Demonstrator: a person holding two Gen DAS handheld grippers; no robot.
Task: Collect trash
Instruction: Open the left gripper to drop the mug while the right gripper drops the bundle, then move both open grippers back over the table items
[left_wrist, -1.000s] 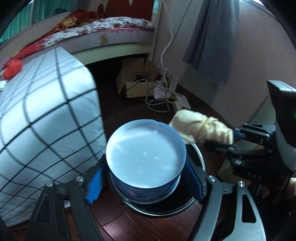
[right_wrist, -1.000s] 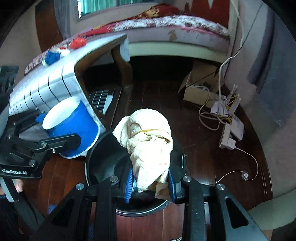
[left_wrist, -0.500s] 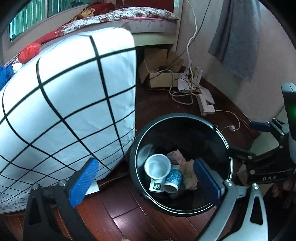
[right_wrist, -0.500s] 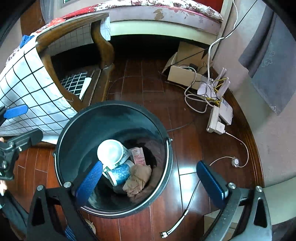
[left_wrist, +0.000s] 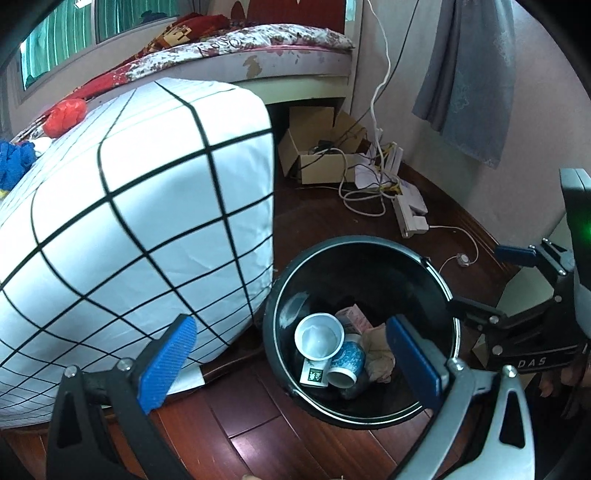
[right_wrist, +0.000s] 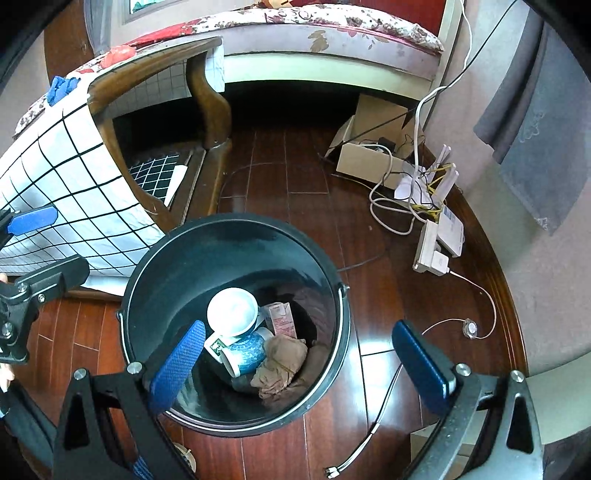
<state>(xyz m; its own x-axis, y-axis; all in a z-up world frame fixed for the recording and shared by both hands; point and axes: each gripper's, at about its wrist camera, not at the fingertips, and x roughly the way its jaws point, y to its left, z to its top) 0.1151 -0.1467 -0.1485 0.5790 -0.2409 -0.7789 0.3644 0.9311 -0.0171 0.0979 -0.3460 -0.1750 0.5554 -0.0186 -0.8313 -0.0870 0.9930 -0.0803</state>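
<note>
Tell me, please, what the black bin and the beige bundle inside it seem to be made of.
The black bin looks like glossy plastic, perhaps coated metal: its smooth wall reflects light, and a thin wire handle follows the rim. The beige bundle looks like soft, thin, matte fabric: it lies crumpled in folds.

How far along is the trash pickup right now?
Done: the bin already holds a white cup, a blue cup, a pink carton and a tan rag. In hand: nothing; the left claw and right claw are open. Left: the red wad and blue wad on the table.
</note>
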